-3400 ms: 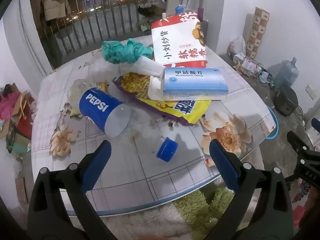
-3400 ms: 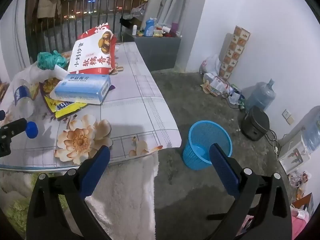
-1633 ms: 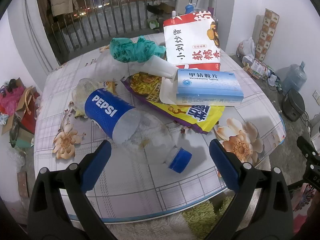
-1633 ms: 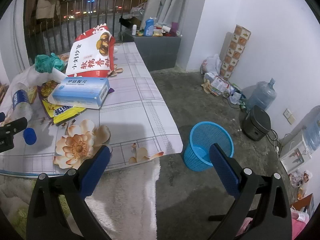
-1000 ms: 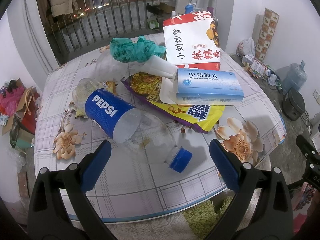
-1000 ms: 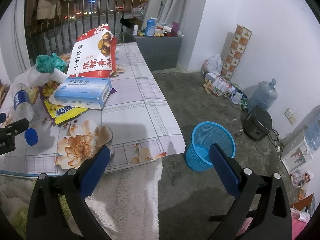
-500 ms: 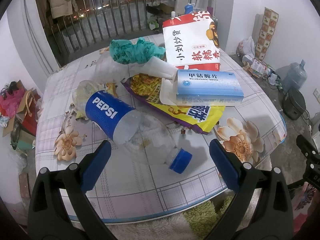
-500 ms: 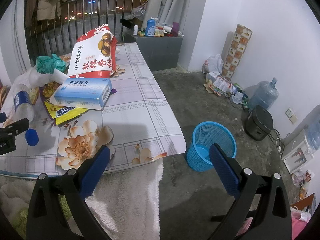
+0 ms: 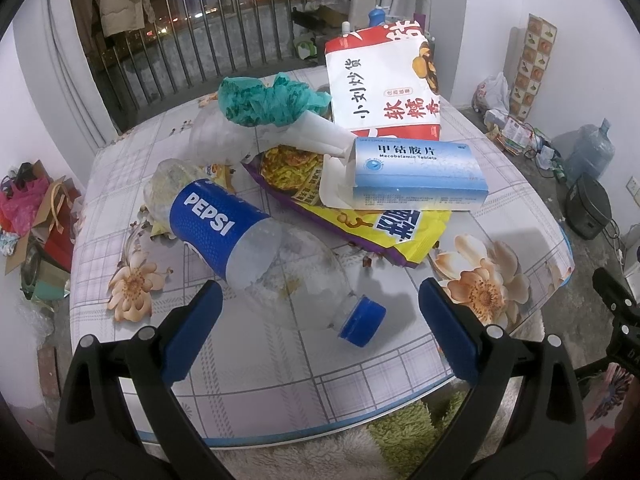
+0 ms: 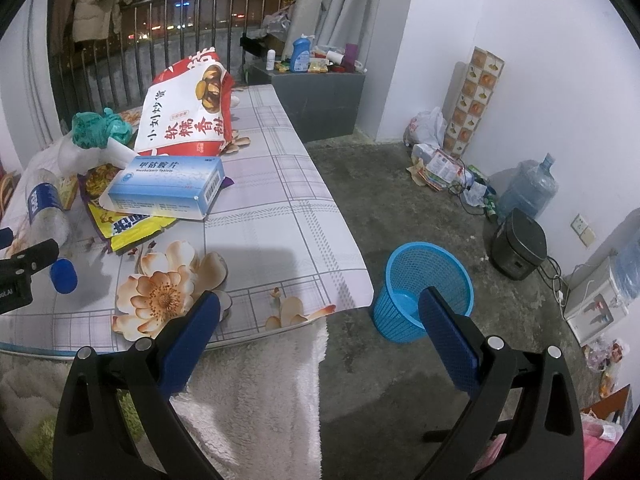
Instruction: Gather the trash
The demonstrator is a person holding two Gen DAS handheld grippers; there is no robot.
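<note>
An empty Pepsi bottle with a blue cap lies on the floral table, its neck between the open fingers of my left gripper. Behind it sit a yellow snack wrapper, a blue-and-white tablet box, a red-and-white snack bag, a white paper cone and a crumpled green bag. My right gripper hangs open off the table's right edge, above the floor, near a blue mesh bin. The same box and bottle show at the left.
A white fluffy rug drapes below the table's front edge. Along the right wall stand a water jug, a black cooker, a tall patterned box and floor litter. A railing and a grey cabinet are behind.
My left gripper has edged forward, so the bottle's neck and cap now lie between its fingers. The right gripper has barely shifted. Nothing has been grasped.
</note>
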